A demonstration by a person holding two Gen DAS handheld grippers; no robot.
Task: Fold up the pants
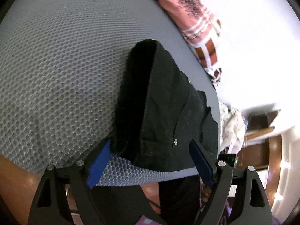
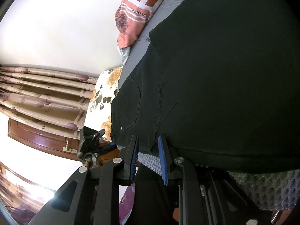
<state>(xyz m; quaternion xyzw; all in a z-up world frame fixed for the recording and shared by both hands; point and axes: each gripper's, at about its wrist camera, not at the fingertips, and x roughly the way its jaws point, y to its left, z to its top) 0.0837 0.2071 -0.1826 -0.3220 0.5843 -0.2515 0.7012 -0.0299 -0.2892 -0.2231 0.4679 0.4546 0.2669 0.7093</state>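
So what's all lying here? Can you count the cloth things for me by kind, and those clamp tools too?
Black pants: 1
Pink patterned pillow: 1
Floral cloth: 1
Grey mesh mattress: 1
Grippers: 2, the left gripper and the right gripper
Total: 6

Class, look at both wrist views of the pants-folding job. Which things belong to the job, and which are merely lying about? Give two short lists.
Part of the job:
- black pants
- left gripper, open around the waistband
- right gripper, nearly closed at the pants' edge
- grey mesh surface under the pants

Lying about:
- pink patterned cloth
- floral fabric
- curtain
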